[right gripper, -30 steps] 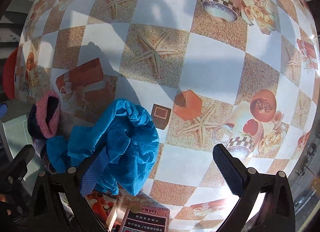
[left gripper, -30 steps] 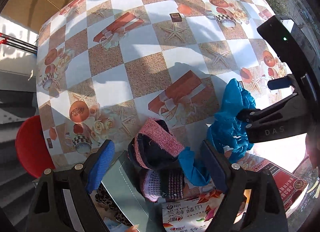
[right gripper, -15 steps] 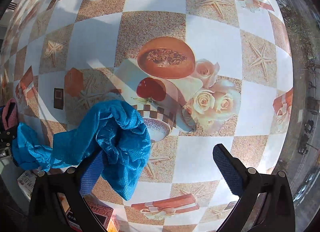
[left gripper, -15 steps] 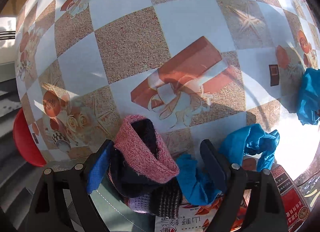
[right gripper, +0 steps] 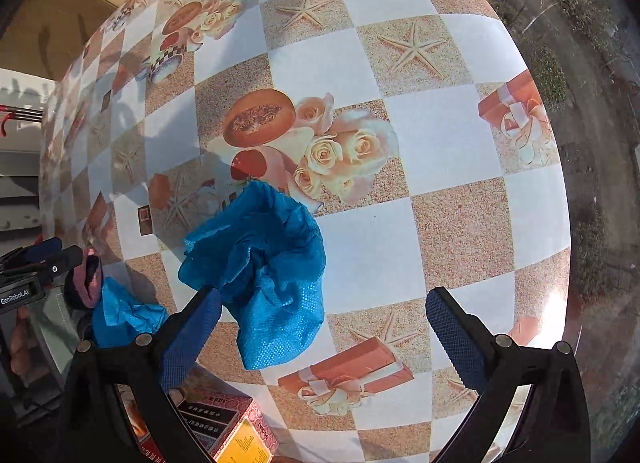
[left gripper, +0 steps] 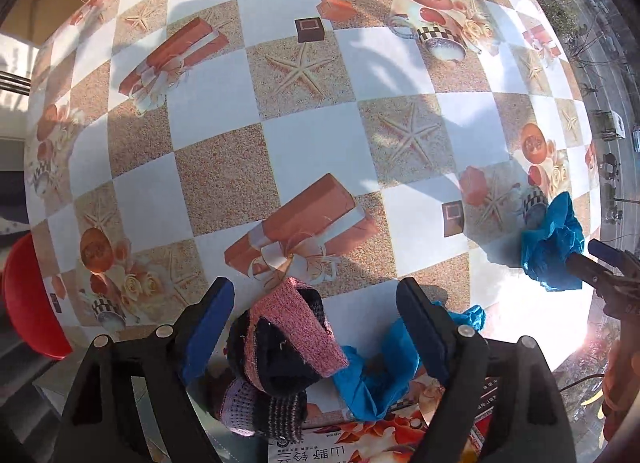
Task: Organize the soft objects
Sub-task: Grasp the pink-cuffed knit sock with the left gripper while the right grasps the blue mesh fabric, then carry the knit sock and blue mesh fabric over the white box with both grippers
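A pink and dark knitted garment point(left gripper: 280, 347) lies crumpled between the fingers of my open left gripper point(left gripper: 316, 327); it also shows at the left edge of the right wrist view point(right gripper: 86, 277). A blue cloth point(left gripper: 376, 363) lies beside it, under the right finger, and shows in the right wrist view point(right gripper: 124, 313). A second crumpled blue cloth point(right gripper: 264, 271) lies by the left finger of my open right gripper point(right gripper: 324, 335), touching or draped on that finger; it also shows in the left wrist view point(left gripper: 552, 251). Neither gripper holds anything.
The table point(left gripper: 316, 151) has a checkered cloth printed with starfish, gifts and cups. Printed cartons point(right gripper: 228, 427) lie at the near edge, with more in the left wrist view point(left gripper: 340, 447). A red stool point(left gripper: 28, 303) stands left. The table edge point(right gripper: 560, 223) drops off at the right.
Both grippers have shifted over the table. The right one has carried or dragged one blue cloth away from the pile by the knitted garment; the left one stays over the garment.
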Demonstrator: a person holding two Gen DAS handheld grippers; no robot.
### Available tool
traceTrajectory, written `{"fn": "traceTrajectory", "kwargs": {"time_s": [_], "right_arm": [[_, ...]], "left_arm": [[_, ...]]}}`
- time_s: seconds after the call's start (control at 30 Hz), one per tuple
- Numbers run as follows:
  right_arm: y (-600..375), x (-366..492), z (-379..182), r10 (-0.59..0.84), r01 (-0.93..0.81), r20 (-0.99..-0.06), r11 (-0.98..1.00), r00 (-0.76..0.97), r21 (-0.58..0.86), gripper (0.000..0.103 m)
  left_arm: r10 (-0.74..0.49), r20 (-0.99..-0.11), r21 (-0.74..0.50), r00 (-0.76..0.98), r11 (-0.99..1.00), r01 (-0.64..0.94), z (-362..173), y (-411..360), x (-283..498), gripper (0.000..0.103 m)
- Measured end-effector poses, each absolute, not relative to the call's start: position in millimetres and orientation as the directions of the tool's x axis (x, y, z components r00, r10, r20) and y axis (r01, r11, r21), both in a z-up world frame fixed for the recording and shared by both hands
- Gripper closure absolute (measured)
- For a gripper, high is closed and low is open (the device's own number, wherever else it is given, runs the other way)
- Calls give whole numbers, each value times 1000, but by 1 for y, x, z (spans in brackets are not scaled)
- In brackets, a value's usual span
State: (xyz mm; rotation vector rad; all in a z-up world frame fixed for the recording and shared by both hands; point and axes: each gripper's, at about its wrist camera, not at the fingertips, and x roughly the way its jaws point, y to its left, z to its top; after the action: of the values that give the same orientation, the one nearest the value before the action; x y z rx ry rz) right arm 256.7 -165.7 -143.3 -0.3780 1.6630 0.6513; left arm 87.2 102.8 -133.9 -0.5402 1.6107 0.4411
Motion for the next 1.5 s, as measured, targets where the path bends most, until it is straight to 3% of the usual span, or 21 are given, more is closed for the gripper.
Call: {"fn": "traceTrajectory", "kwargs": {"time_s": [0.23, 0.37, 0.63, 0.73, 0.77, 0.8, 0.83, 0.87, 0.9, 1.13, 1.5], "right_arm": [[-129, 247, -164, 61, -644, -984, 749, -165, 155, 0], [-110, 244, -180, -29, -715, -995, 698, -93, 47, 0], [-111, 230, -180, -5, -723, -998, 690, -60, 40, 0], [-106, 229, -182, -20, -725, -996, 687, -89, 51, 1], [-102, 229, -180, -5, -718, -996, 693, -84, 57, 9], [-101, 227, -175, 6, -719, -998, 693, -63, 50, 24], [-99, 226, -170, 16, -725, -999, 688, -40, 40, 34], [-99, 224, -164, 40, -728, -999, 683, -34, 52, 55], [-99, 224, -160, 64, -725, -997, 684, -42, 74, 67], [-119, 225, -121, 184, -665, -981, 727, -52, 172, 69], [-156, 209, -49, 314, -595, -949, 759, -23, 265, 69]], "left_arm": [[-113, -983, 11, -145, 751, -660, -165, 109, 56, 16], [-107, -979, 34, -175, 758, -651, -184, 108, 53, 16], [-119, -975, 35, -186, 749, -661, -195, 97, 54, 16], [-112, -982, 17, -155, 756, -655, -192, 91, 59, 33], [-106, -984, 13, -145, 762, -648, -189, 88, 60, 45], [-90, -986, 19, -138, 770, -638, -187, 84, 59, 58], [-74, -989, 22, -126, 779, -627, -183, 82, 60, 62], [-60, -992, 21, -111, 786, -617, -179, 80, 59, 69], [-42, -995, 24, -94, 793, -609, -173, 78, 60, 72], [67, -997, 31, 42, 824, -565, -117, 57, 56, 73], [101, -979, -6, 180, 859, -512, -36, 21, 11, 72]]}}
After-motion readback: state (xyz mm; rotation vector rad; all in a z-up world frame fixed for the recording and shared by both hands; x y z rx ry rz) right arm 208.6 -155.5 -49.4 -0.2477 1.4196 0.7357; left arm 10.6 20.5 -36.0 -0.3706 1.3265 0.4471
